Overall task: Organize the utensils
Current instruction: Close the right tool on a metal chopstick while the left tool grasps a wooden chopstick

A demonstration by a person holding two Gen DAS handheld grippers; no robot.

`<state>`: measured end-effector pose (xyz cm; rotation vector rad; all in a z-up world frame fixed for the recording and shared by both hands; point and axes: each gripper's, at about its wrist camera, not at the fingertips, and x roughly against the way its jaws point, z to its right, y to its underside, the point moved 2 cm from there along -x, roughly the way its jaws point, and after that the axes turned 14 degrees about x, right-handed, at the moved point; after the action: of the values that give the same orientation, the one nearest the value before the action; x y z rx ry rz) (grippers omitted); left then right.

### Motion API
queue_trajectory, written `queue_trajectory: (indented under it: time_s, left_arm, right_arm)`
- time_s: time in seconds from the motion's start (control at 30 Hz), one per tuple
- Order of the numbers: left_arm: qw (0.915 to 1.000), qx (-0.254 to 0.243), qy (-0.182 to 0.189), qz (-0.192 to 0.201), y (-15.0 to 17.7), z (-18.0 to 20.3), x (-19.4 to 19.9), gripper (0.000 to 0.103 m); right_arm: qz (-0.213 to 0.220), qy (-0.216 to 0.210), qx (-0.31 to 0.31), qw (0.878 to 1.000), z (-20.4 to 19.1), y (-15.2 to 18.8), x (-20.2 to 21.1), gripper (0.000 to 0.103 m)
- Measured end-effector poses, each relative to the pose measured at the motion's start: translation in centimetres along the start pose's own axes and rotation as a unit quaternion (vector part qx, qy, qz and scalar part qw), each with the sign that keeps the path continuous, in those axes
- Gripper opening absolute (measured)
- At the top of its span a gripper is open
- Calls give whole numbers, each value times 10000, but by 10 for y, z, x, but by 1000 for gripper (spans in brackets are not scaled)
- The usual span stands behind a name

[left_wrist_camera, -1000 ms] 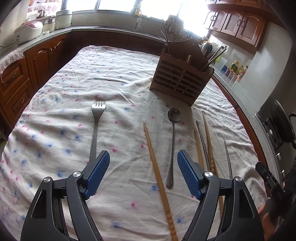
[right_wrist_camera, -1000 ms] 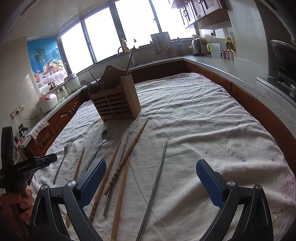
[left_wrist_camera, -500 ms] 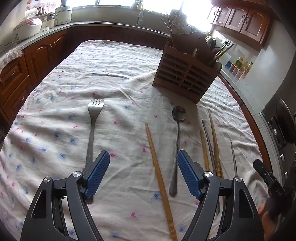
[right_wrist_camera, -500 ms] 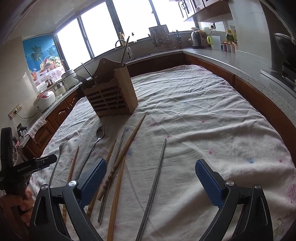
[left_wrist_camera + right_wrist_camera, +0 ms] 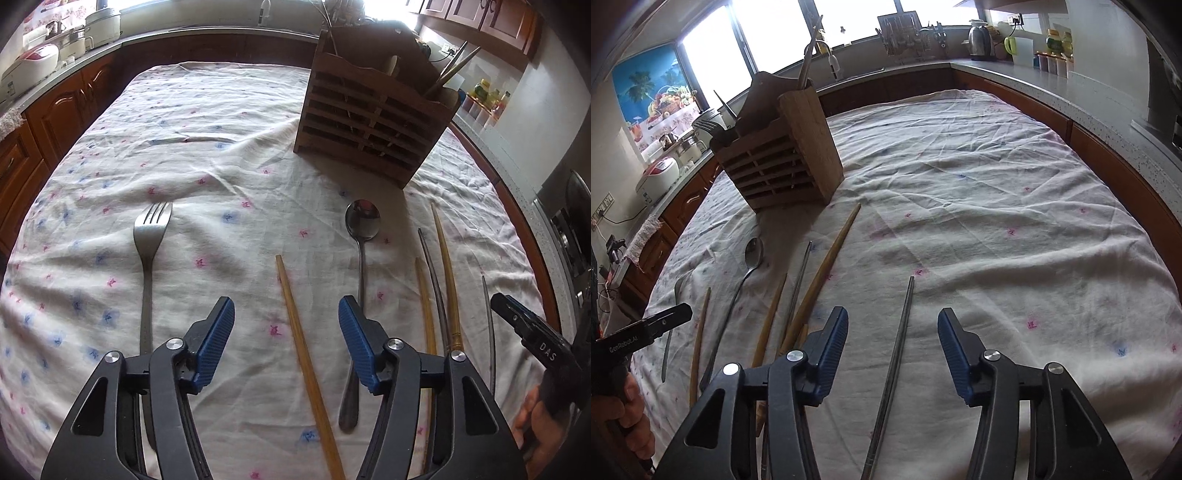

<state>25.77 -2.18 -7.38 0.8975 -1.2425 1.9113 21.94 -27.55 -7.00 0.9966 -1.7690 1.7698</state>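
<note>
A wooden utensil holder [image 5: 373,118] stands at the far side of the cloth-covered table; it also shows in the right wrist view [image 5: 783,162]. In the left wrist view a fork [image 5: 147,251], a wooden chopstick [image 5: 303,343], a spoon [image 5: 360,258] and more chopsticks [image 5: 439,280] lie on the cloth. My left gripper [image 5: 286,321] is open, low over the wooden chopstick. My right gripper [image 5: 892,339] is open, low over a metal chopstick [image 5: 895,354]. Wooden chopsticks [image 5: 820,280] and the spoon [image 5: 750,266] lie to its left.
The table carries a white flowered cloth [image 5: 979,206]. Counters with wooden cabinets [image 5: 66,96] ring the table. A kettle [image 5: 980,38] and jars stand on the far counter. The other gripper shows at each view's edge [image 5: 532,336].
Both grippers have moved forward and lower toward the utensils. Their jaws have narrowed a little. Nothing on the table has moved.
</note>
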Motion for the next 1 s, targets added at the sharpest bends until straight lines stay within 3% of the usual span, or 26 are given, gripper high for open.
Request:
queue_trajectory:
  time_s: [0.13, 0.27, 0.53, 0.57, 0.63, 0.8, 1.0]
  left_arm:
    - [9998, -54, -47, -178, -1, 2, -13, 39]
    - [9997, -168, -160, -106, 1, 6, -16, 34]
    - [9984, -385, -400, 51, 1, 12, -21, 9]
    - [9985, -376, -388, 42, 1, 11, -21, 8]
    - [9989, -332, -338, 6, 0, 9, -21, 7]
    - [9997, -179, -40, -159, 0, 5, -17, 5]
    - [9995, -97, 278, -108, 3, 1, 6, 5]
  right_arm:
    - [-188, 66, -13, 9998, 5, -1, -12, 44]
    - [-226, 176, 103, 9995, 4, -4, -18, 39]
    - [-288, 557, 599, 9962, -10, -11, -28, 13]
    - [-299, 555, 659, 9958, -13, -11, -28, 7]
    - [-306, 552, 683, 9957, -15, -11, -28, 6]
    - [-276, -78, 143, 9995, -5, -11, -26, 4]
    - [-125, -458, -59, 9989, -9, -11, -9, 4]
